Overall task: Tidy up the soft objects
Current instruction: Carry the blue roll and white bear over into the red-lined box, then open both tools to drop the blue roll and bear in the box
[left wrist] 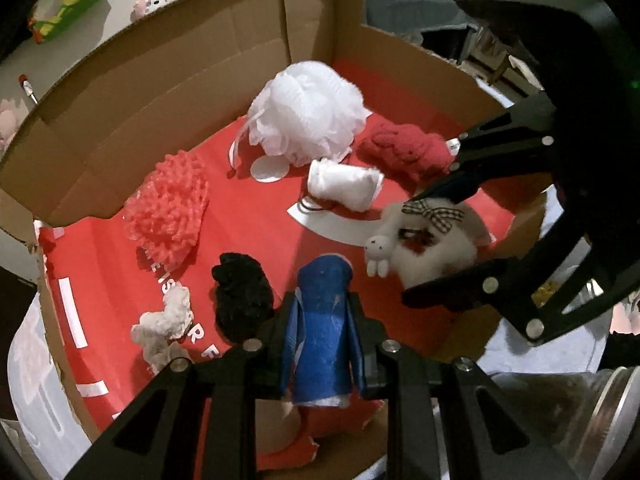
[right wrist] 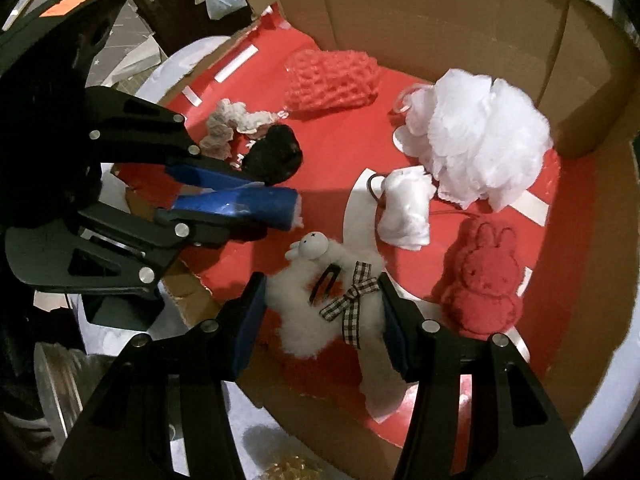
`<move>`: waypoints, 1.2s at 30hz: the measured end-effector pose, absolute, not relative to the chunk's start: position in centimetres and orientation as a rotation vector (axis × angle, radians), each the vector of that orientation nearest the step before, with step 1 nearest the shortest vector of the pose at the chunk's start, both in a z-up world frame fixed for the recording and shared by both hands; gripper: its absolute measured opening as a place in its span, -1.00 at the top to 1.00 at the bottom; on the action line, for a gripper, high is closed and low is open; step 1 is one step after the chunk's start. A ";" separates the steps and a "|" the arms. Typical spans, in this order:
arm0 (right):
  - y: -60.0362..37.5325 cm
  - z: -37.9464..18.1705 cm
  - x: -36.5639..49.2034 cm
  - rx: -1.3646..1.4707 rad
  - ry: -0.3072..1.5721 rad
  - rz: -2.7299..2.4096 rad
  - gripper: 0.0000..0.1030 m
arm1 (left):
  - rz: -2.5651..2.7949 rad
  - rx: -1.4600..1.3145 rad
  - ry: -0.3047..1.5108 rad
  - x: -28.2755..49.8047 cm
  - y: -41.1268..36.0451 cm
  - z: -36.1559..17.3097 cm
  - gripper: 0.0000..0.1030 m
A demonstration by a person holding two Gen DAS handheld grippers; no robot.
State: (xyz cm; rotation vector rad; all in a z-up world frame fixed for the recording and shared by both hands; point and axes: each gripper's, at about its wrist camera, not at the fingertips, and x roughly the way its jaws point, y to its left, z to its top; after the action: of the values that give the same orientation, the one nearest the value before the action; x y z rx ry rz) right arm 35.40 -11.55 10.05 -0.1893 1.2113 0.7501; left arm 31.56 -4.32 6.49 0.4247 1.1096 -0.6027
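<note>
An open cardboard box (left wrist: pixel 180 60) with a red floor fills both views. My left gripper (left wrist: pixel 322 308) is shut on a blue felt roll (left wrist: pixel 324 332) over the box's near edge; in the right wrist view the left gripper (right wrist: pixel 248 200) and the roll (right wrist: pixel 256 206) come in from the left. My right gripper (right wrist: pixel 323 292) is shut on a white fluffy plush (right wrist: pixel 316 320) with a checked bow and a small bunny head. In the left wrist view the right gripper (left wrist: pixel 416 246) holds that plush (left wrist: pixel 432 248) at the right.
On the box floor (right wrist: pixel 332 152) lie a white bath pouf (right wrist: pixel 480 140), a coral knitted piece (right wrist: pixel 332 78), a red bunny plush (right wrist: pixel 484 280), a small white fluffy piece (right wrist: pixel 404 212), a black scrunchie (right wrist: pixel 276 154) and a cream one (right wrist: pixel 230 124). High box walls (right wrist: pixel 440 12) stand behind.
</note>
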 end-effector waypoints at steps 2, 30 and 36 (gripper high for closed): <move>-11.3 9.6 35.6 -0.201 1.223 0.750 -0.01 | -0.599 0.416 1.124 31.9 -4.2 6.1 0.53; -10.1 9.9 35.3 -0.254 1.197 0.692 -0.22 | -0.581 0.327 1.058 31.5 -2.9 7.8 -0.10; -12.3 13.4 34.2 -0.168 1.103 0.608 -0.54 | -0.536 0.201 0.988 29.4 -0.9 10.6 -0.47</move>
State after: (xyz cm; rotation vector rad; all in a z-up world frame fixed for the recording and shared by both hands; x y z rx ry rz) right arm 34.16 -12.27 13.41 -0.1677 1.1031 0.6078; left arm 29.44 -0.94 10.61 0.2008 0.9876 -0.5364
